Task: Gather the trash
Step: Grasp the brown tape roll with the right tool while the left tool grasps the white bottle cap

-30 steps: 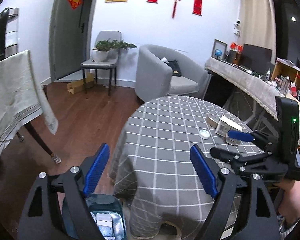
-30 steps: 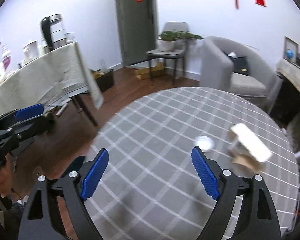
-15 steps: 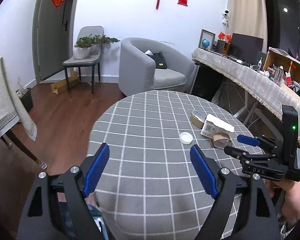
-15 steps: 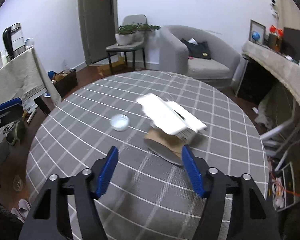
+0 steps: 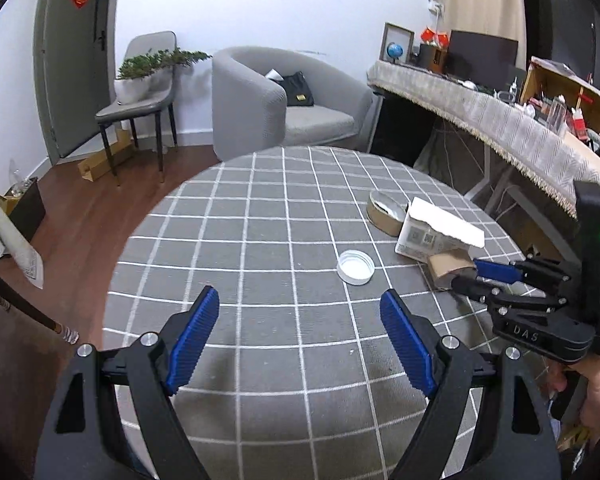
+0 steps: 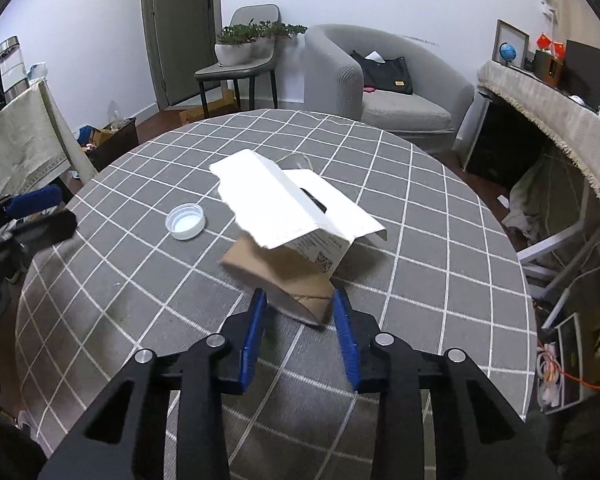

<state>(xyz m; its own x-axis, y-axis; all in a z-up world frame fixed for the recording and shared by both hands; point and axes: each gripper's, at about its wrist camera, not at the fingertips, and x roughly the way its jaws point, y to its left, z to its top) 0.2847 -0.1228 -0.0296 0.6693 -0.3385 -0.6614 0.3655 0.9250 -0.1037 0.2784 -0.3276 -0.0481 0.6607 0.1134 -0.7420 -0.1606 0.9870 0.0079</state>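
On the round checked table [image 5: 260,248] lie a white bottle cap [image 5: 355,267] [image 6: 185,221], a torn white carton [image 5: 436,230] [image 6: 300,208], a brown cardboard roll [image 5: 450,266] [image 6: 284,276] under it, and a second tape roll [image 5: 384,208] behind. My left gripper [image 5: 300,330] is open and empty, above the table short of the cap. My right gripper [image 6: 300,312] [image 5: 470,276] has its jaws narrowed around the near end of the cardboard roll; whether the pads [image 6: 256,320] touch it is unclear.
A grey armchair [image 5: 276,104] and a chair with a plant [image 5: 140,96] stand behind the table. A cloth-covered counter [image 5: 500,120] runs along the right. A second draped table [image 6: 16,144] stands at the left over wooden floor.
My left gripper swung up from a bin by the floor to over the table. My right gripper advanced to the cardboard roll and narrowed its jaws around it.
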